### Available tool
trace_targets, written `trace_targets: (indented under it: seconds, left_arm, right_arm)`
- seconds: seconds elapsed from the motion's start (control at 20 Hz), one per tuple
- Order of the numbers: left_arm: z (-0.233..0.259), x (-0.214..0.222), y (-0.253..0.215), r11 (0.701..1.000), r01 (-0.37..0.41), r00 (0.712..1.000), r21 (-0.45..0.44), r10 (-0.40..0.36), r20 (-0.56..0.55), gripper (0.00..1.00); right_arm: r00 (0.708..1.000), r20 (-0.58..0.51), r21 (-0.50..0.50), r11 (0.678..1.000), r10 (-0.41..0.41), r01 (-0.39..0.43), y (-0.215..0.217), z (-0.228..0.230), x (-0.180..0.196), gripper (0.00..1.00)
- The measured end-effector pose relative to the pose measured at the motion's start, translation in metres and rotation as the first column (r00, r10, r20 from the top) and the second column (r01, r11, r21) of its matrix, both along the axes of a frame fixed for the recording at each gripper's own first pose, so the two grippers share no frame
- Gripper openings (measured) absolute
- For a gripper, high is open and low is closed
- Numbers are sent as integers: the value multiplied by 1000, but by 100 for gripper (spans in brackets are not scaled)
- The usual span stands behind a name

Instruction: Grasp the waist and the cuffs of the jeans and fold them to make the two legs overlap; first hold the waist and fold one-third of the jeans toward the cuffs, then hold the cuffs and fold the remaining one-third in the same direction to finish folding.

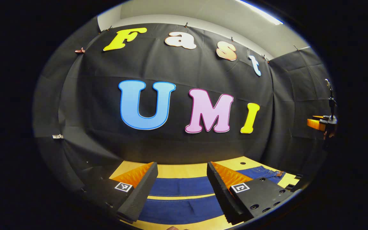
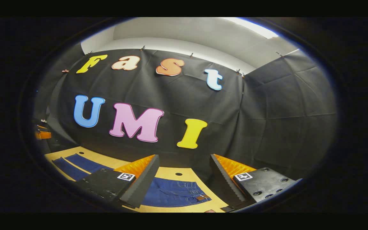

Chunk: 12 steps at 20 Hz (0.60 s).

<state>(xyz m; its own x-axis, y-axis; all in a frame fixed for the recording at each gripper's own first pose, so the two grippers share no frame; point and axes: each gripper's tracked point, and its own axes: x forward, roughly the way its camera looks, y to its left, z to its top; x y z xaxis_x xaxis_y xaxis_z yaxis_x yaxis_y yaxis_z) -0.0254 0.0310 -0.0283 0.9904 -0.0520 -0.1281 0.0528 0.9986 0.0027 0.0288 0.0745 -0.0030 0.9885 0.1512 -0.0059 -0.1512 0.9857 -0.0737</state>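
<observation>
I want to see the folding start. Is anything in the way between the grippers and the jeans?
Nothing visible. The jeans lie flat on the table, legs apart. The left gripper hovers open above the legs, the right gripper open above the waist.

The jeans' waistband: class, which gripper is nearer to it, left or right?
Right. The right gripper hangs above the waist end of the jeans, jaws apart. The left gripper hangs over the two legs, with the waist off to one side.

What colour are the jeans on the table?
Dark blue denim jeans, laid flat on the table; clearest in the right gripper view.
</observation>
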Motion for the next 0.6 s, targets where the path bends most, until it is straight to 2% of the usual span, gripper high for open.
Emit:
trace_targets:
  seconds: [0.2,0.35,0.45,0.6]
  left_arm:
    - [-26,-5,4,995,99,991,8,-98,-97,96]
    - [-48,-5,5,986,165,970,12,-160,-181,96]
    - [-66,-5,9,982,188,952,-1,-182,-247,96]
    - [-81,-4,23,967,255,922,23,-236,-307,96]
  right_arm:
    - [996,-70,-36,997,63,-66,23,-24,15,95]
    - [984,-105,-107,982,145,-157,45,-43,24,97]
    - [964,-120,-142,957,236,-252,62,-57,29,96]
    - [906,-213,-199,892,365,-407,73,-97,38,97]
